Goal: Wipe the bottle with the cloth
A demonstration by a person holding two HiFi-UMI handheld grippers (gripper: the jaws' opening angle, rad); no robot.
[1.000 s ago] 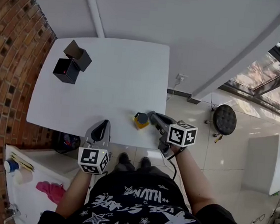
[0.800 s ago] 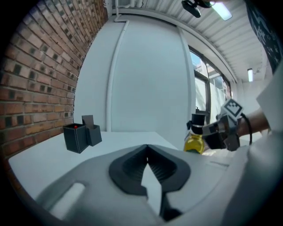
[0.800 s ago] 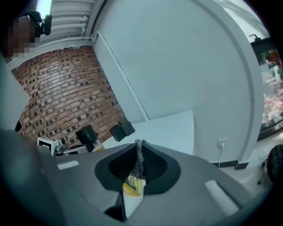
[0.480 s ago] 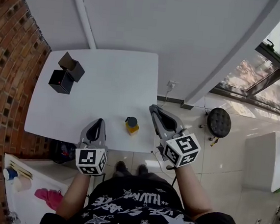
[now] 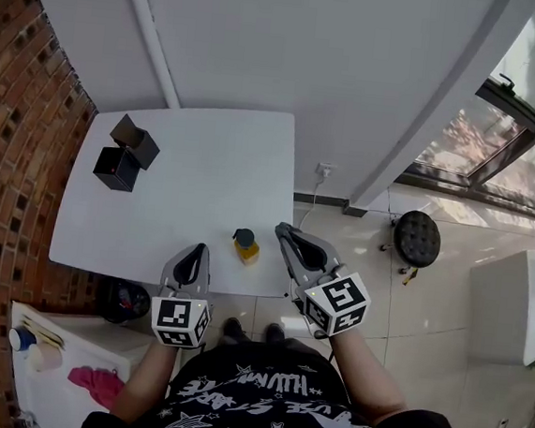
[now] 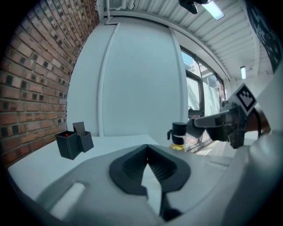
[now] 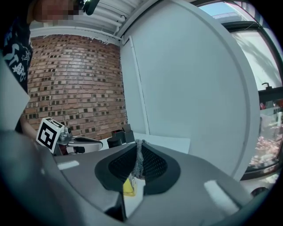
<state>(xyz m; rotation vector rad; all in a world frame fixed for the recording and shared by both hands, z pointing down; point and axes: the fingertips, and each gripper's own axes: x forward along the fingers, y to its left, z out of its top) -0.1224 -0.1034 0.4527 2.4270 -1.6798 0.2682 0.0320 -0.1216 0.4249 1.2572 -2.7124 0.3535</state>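
Ahead of and beneath both grippers, a white tabletop point(image 5: 198, 155), its near edge just under the gripper tips. On the left, the left gripper point(image 6: 147, 149), held roughly level above that near edge, jaws fully together with nothing between them. On the right, the right gripper point(image 7: 138, 143), angled in toward the left one, jaws closed down on a thin strip. Far ahead and to the left of the left gripper, well apart from it, two black boxes point(image 5: 126, 151) touching each other near the tabletop's far left corner, one with a red dot on top. Between the two grippers, nearer the right one and just left of its tips, the bottle point(image 5: 244, 245): dark cap, yellow body, upright by the tabletop's near edge, apart from both grippers. Smallest in view, that thin strip: the grey cloth point(image 7: 138, 161), fuzzy, pinched upright between the right gripper's pads.
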